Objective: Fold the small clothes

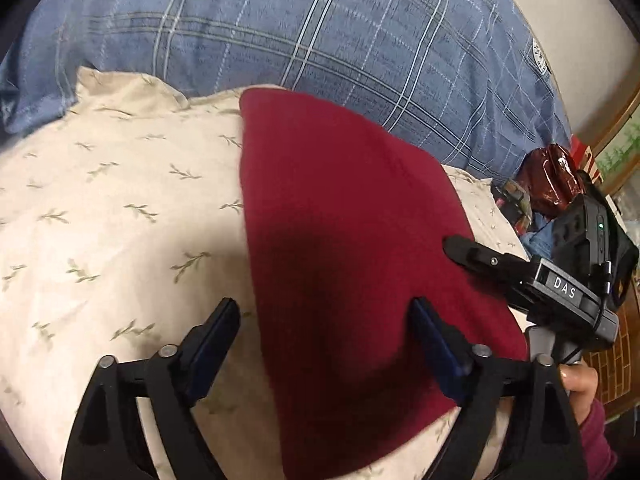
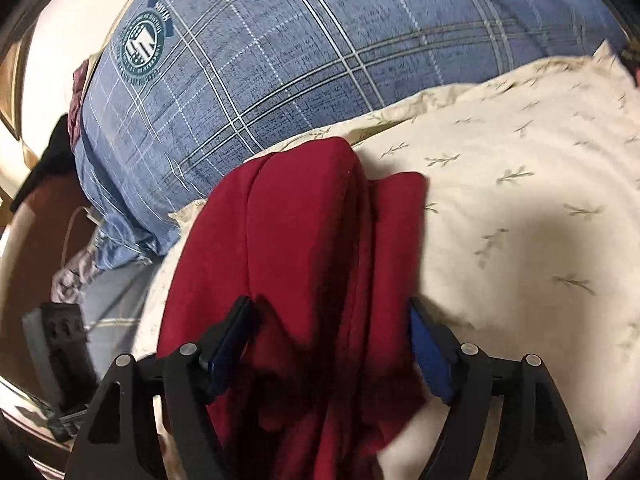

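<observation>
A dark red garment [image 1: 344,216] lies folded on a cream leaf-print bed sheet [image 1: 120,208]. My left gripper [image 1: 324,312] is open just above its near left edge, one finger over the sheet, one over the cloth. The right gripper [image 1: 476,254] shows in the left wrist view at the garment's right edge. In the right wrist view the red garment [image 2: 296,240] shows several stacked folds, and my right gripper [image 2: 332,316] is open with its jaws either side of the near end of the cloth, holding nothing.
A blue plaid pillow [image 1: 320,32] lies behind the garment, also in the right wrist view [image 2: 320,48]. A shiny red-brown packet [image 1: 552,176] and clutter sit at the bed's right side. A dark box [image 2: 60,332] stands at the left.
</observation>
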Available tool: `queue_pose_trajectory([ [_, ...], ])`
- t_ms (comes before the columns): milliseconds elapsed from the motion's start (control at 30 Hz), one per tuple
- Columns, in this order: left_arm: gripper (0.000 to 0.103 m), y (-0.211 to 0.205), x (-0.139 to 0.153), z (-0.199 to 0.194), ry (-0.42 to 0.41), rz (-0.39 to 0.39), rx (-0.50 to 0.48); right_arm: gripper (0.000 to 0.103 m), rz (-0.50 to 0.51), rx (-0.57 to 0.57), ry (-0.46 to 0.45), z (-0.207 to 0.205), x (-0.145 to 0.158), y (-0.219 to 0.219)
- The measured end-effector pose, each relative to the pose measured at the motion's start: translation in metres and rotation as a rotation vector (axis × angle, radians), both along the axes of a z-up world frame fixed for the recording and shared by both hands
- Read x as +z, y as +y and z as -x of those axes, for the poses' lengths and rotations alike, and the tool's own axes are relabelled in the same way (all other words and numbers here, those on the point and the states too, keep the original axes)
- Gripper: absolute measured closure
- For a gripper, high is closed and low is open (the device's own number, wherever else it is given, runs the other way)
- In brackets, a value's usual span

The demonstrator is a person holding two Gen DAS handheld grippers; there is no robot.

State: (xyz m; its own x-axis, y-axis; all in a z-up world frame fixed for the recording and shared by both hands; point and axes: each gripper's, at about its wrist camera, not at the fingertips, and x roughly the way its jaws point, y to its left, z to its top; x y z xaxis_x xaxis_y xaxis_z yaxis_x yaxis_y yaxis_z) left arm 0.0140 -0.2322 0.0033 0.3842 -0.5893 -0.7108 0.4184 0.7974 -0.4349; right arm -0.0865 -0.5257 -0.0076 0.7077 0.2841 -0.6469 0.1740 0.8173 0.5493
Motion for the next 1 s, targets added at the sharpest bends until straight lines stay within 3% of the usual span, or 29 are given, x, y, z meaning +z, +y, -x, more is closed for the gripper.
queue_pose_trajectory([
  [100,0.008,-0.006,-0.01,-0.014,0.022,0.009,-0.001,0.025,-0.026,0.021,-0.011,-0.01,-0.003,0.001],
  [200,0.013,-0.015,-0.011,-0.02,-0.002,0.0,-0.026,0.031,0.043,0.038,-0.007,-0.017,0.0,0.012],
  [267,0.024,-0.022,-0.008,-0.021,-0.018,-0.016,-0.038,0.037,0.089,0.056,0.018,-0.016,0.006,0.02],
  [333,0.034,-0.025,-0.003,-0.016,-0.046,-0.03,-0.05,0.051,0.127,0.058,-0.003,-0.01,0.016,0.027],
  [433,0.045,-0.02,0.01,-0.004,-0.08,-0.043,-0.06,0.058,0.12,0.073,-0.018,-0.002,0.03,0.033],
  [700,0.046,0.033,0.04,0.058,-0.148,-0.065,-0.051,0.058,0.061,0.176,-0.038,0.039,0.045,0.076],
  [833,0.046,0.059,0.03,0.087,-0.136,-0.079,-0.039,0.057,0.029,0.22,0.008,0.056,0.026,0.098],
  [1000,0.045,0.063,0.005,0.102,-0.114,-0.134,-0.027,0.048,0.074,0.204,0.071,0.066,0.012,0.101],
])
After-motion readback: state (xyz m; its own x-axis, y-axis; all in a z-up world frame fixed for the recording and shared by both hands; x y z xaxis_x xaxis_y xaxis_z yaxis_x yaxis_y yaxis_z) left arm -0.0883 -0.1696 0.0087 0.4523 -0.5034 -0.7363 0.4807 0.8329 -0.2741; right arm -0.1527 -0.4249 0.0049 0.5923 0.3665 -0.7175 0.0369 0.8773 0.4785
